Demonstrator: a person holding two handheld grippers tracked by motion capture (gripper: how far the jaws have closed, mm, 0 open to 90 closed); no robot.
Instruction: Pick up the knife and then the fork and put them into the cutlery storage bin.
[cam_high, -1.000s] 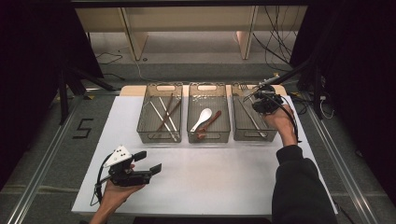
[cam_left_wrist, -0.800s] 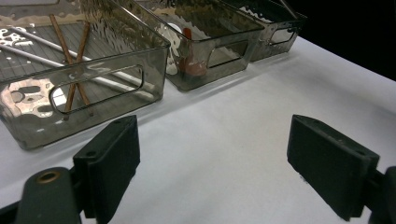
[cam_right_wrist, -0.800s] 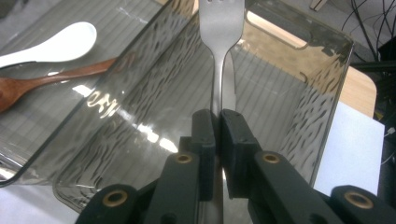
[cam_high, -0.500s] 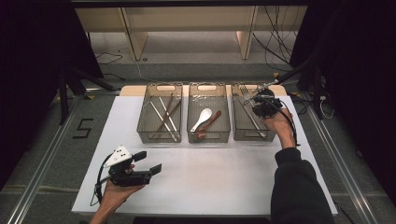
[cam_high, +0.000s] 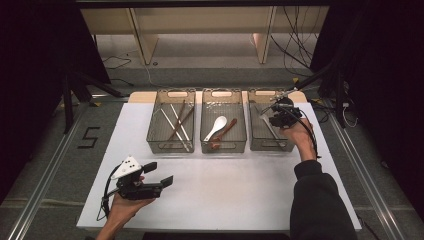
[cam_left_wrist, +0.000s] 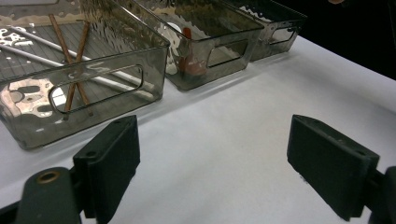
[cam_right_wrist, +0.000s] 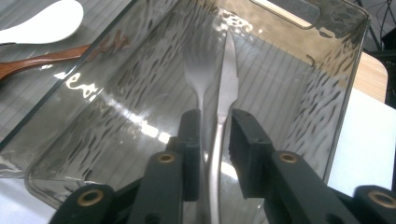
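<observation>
My right gripper (cam_high: 270, 113) hovers over the right clear bin (cam_high: 270, 148), pointing into it. In the right gripper view a slim silver utensil handle (cam_right_wrist: 215, 140) runs between the jaws of the right gripper (cam_right_wrist: 215, 135), which have just been opening; a narrow gap shows on each side of the handle. A silver fork (cam_right_wrist: 196, 70) lies beside it on the bin floor. My left gripper (cam_high: 159, 173) rests low at the table's front left, open, with bare white table between the jaws of the left gripper (cam_left_wrist: 219, 168).
The left bin (cam_high: 168, 149) holds brown chopsticks (cam_left_wrist: 70, 56) and silver ones (cam_left_wrist: 28, 51). The middle bin (cam_high: 223, 148) holds a white spoon (cam_high: 218, 125) and a brown spoon (cam_high: 226, 133). The white table (cam_high: 225, 190) ends near the person's forearms; cables lie behind.
The right hand has shifted slightly over the right bin. The left hand and gripper have stayed put.
</observation>
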